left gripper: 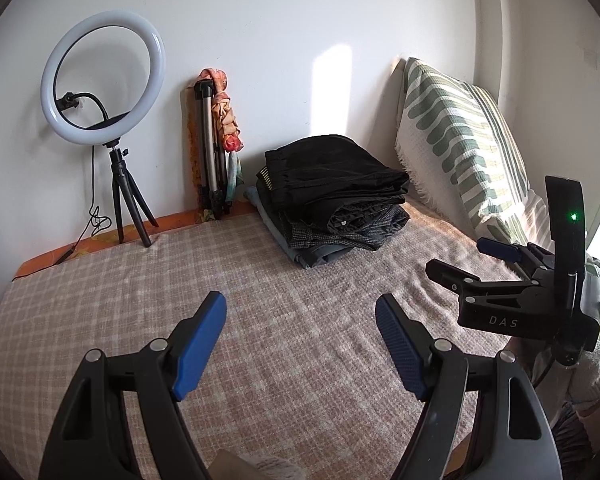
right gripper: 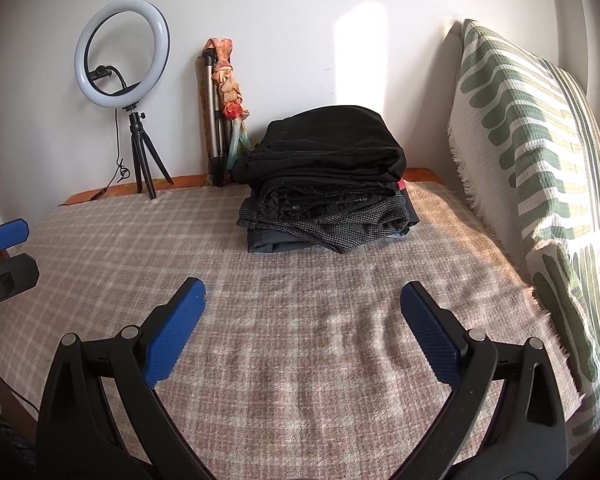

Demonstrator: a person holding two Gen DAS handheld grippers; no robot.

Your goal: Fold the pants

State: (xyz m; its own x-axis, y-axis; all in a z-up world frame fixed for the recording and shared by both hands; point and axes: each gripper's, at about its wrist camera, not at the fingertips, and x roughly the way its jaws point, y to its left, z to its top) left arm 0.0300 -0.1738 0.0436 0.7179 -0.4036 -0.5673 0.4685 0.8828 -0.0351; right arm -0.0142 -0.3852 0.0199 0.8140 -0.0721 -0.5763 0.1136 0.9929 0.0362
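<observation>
A stack of folded dark pants [left gripper: 332, 192] lies at the far side of the bed, near the wall; it also shows in the right wrist view [right gripper: 324, 188]. The top pair is black, with grey checked and blue-grey ones under it. My left gripper [left gripper: 300, 308] is open and empty, held above the checked blanket [left gripper: 260, 300], well short of the stack. My right gripper [right gripper: 302, 296] is open and empty, also above the blanket [right gripper: 300, 360]. The right gripper shows in the left wrist view [left gripper: 460, 260] at the right. The left gripper's fingers [right gripper: 4, 232] show at the left edge of the right wrist view.
A ring light on a small tripod [left gripper: 104, 80] stands at the far left by the wall. A folded tripod with an orange cloth [left gripper: 216, 140] leans on the wall. A green-and-white patterned pillow [right gripper: 520, 160] stands along the right side.
</observation>
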